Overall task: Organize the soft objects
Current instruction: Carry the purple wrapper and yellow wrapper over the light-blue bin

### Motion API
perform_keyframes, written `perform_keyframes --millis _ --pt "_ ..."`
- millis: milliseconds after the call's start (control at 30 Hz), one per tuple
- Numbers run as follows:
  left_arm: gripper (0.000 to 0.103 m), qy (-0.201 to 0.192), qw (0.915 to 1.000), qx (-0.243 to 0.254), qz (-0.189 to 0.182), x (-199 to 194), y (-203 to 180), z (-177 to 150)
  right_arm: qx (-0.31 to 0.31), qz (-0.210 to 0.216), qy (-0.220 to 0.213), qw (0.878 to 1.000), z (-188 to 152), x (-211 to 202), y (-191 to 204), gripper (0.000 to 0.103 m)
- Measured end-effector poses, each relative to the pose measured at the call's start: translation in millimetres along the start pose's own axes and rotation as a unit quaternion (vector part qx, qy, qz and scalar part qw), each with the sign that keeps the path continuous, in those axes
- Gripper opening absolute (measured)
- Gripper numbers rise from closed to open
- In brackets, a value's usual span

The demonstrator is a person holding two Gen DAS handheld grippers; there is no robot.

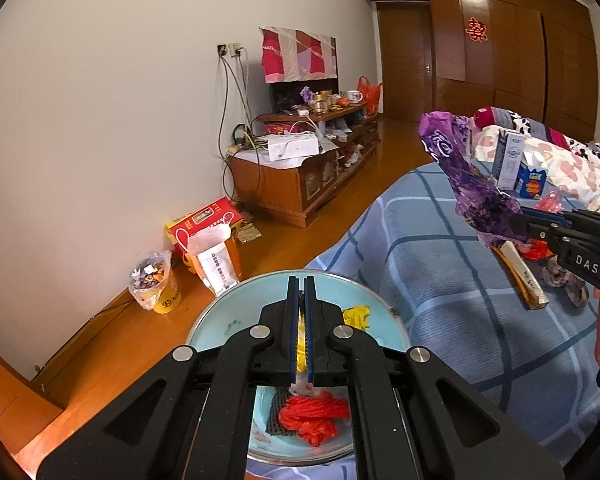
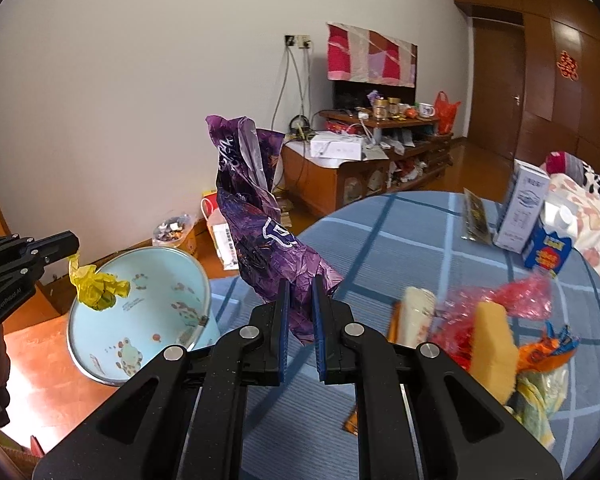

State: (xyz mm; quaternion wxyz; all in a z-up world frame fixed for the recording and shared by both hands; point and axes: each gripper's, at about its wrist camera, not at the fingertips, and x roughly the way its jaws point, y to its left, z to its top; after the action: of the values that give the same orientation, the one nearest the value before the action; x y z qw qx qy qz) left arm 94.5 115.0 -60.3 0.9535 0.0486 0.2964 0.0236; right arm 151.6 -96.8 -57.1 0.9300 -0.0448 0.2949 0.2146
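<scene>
My left gripper (image 1: pixel 301 280) is shut on a crumpled yellow plastic bag (image 1: pixel 358 316) and holds it over a light blue basin (image 1: pixel 220 312). A red plastic bag (image 1: pixel 314 416) and a dark mesh piece lie in the basin. In the right wrist view, the left gripper (image 2: pixel 74 246) dangles the yellow bag (image 2: pixel 98 288) above the basin (image 2: pixel 160 320). My right gripper (image 2: pixel 300 280) is shut on a tall purple plastic bag (image 2: pixel 256 216), raised over the bed beside the basin. The left wrist view shows the right gripper (image 1: pixel 518 216) with this purple bag (image 1: pixel 468 176).
A blue plaid bed sheet (image 2: pixel 400 240) carries a yellow sponge (image 2: pixel 492 352), red plastic (image 2: pixel 528 296), an orange wrapper (image 2: pixel 548 352) and two cartons (image 2: pixel 524 208). On the wooden floor stand a paper bag (image 1: pixel 216 260), a yellow cup (image 1: pixel 156 284) and a cluttered cabinet (image 1: pixel 300 176).
</scene>
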Motion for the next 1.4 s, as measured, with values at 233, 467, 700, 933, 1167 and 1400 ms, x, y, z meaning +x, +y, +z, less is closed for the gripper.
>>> perform_keyframes --millis 233,467,700,933,1167,1400 --pt "0.002 0.004 0.9998 -0.013 0.013 2 14 -6 -0.017 0.015 -0.002 1.000 8 13 19 0.011" --pt "0.002 0.002 0.9994 -0.027 0.021 3 27 -10 -0.030 0.027 -0.003 0.999 14 24 36 0.011" --pt "0.002 -0.003 0.9989 -0.035 0.031 0 35 -10 -0.040 0.036 0.000 0.999 16 33 48 0.011" --pt "0.002 -0.006 0.9983 -0.043 0.039 -2 42 -11 -0.048 0.042 0.002 0.998 15 36 59 0.012" --pt "0.002 -0.007 0.9977 -0.050 0.046 -2 47 -12 -0.053 0.045 0.003 0.998 14 37 63 0.012" --pt "0.002 -0.006 0.9973 -0.056 0.049 -2 51 -12 -0.058 0.051 0.006 0.997 15 40 65 0.012"
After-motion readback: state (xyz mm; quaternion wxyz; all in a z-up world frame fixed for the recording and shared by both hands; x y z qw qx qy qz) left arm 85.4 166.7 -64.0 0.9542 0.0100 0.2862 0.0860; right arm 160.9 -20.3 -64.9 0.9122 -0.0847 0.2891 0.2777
